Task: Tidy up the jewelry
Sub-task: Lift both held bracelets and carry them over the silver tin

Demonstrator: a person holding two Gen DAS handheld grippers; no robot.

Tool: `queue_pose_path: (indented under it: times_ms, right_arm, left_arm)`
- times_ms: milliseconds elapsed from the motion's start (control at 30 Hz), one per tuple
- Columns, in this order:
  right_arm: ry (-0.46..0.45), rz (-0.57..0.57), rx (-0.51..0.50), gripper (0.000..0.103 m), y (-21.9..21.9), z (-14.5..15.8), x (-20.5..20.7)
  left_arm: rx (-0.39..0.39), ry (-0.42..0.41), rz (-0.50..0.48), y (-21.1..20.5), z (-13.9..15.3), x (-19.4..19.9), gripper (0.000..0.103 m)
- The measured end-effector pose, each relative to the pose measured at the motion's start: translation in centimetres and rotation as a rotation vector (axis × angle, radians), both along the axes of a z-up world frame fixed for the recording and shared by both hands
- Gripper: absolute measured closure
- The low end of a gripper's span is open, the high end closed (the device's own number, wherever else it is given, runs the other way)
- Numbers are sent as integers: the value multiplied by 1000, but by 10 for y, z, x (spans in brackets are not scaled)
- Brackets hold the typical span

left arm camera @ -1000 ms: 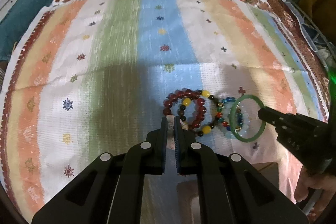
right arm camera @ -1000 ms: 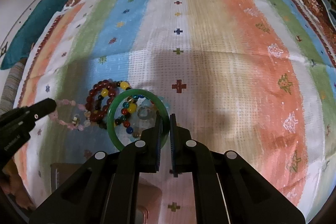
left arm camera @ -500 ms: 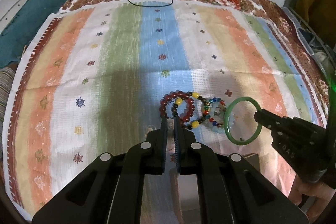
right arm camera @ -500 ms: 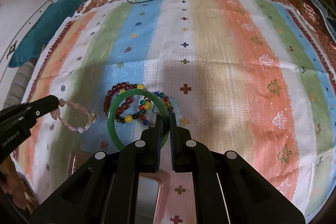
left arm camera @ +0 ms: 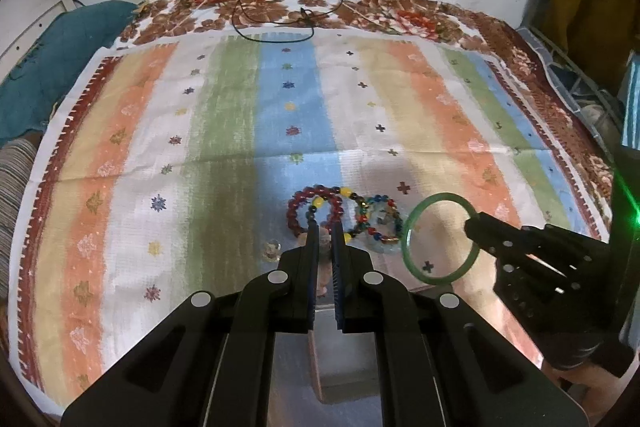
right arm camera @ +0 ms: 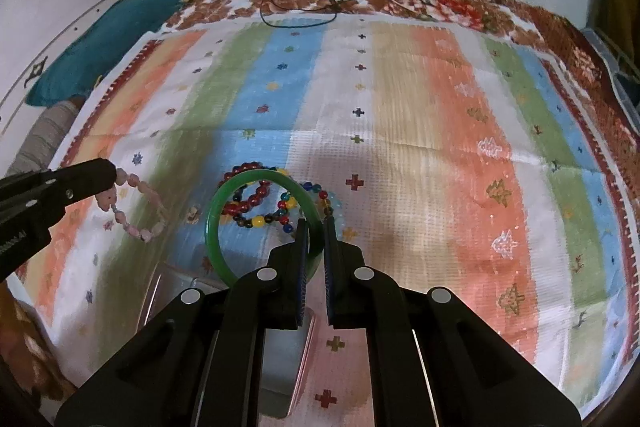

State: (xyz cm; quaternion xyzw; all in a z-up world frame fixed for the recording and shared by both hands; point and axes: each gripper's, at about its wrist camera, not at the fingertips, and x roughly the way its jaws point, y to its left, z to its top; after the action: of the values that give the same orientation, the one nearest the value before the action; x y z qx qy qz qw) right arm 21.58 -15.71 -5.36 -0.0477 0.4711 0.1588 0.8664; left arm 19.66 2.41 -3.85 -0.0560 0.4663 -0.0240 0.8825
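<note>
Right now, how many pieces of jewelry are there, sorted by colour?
Green solid bangle: 1
Pink bead strand: 1
Dark red bead bracelet: 1
Multicoloured bead bracelet: at least 1, as the overlapping loops are hard to separate
Pale blue bead bracelet: 1
Total: at least 5

Two hand-held grippers are seen: the left hand-held gripper (left arm camera: 325, 235) and the right hand-held gripper (right arm camera: 316, 231). One green bangle (right arm camera: 214, 223) is counted. One pink bead bracelet (right arm camera: 132, 203) is counted. A cluster of beaded bracelets (left arm camera: 344, 213) is seen on the striped cloth (left arm camera: 224, 115); about four can be made out, the exact number being unclear. One pink box (right arm camera: 296, 359) is seen.
</note>
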Motion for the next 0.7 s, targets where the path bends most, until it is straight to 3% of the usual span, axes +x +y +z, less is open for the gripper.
queue_pose_path:
  times_ms: [700]
  right_arm:
    - [-35, 28, 15, 95, -9, 18, -45]
  left_arm:
    - [-3, -68, -47, -18, 24, -48, 97]
